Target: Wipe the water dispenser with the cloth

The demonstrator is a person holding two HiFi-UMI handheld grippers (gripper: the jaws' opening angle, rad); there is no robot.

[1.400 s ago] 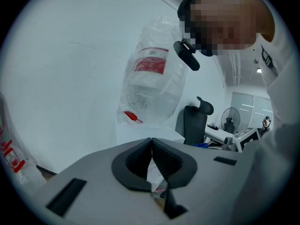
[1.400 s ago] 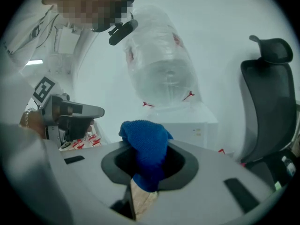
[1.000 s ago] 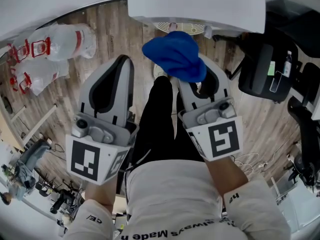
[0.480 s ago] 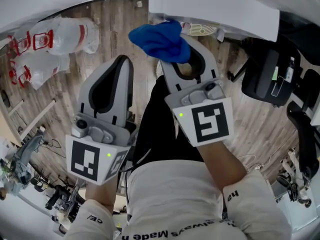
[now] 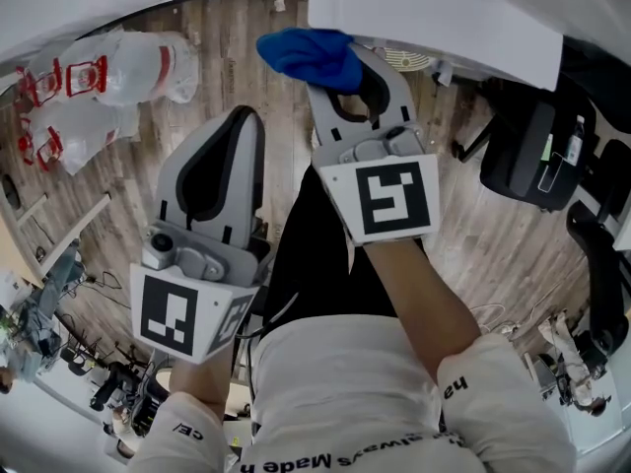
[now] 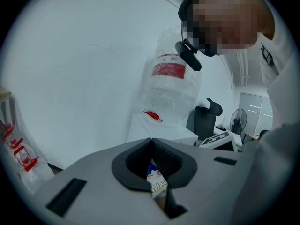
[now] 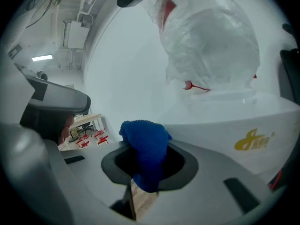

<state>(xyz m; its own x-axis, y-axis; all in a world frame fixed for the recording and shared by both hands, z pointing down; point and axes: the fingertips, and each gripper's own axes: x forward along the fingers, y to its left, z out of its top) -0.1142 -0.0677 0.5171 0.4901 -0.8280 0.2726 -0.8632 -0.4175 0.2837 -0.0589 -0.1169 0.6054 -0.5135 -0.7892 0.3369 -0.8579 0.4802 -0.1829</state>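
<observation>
- The right tool [image 5: 347, 73] reaches to the upper centre of the head view, its jaws clamped on a bunched blue cloth [image 5: 308, 55].
- In the right gripper view the cloth pokes up out of the jaws and hangs down through the hollow behind them.
- The cloth sits at the lower left corner of the white water dispenser [image 5: 434, 18], which fills the upper right of the head view. Whether the two touch cannot be told.
- In the right gripper view the dispenser's white top with a gold logo lies at the right, and a large clear water bottle [image 7: 211, 41] wrapped in plastic stands on it.
- The left tool [image 5: 245, 118] is at the left centre of the head view, well apart from the dispenser. Its jaw tips are pressed together with nothing between them.
- Plastic-wrapped bottles [image 5: 118, 77] with red labels lie on the wooden floor [image 5: 227, 57] at the upper left.
- A black office chair [image 5: 527, 146] stands at the right edge.
</observation>
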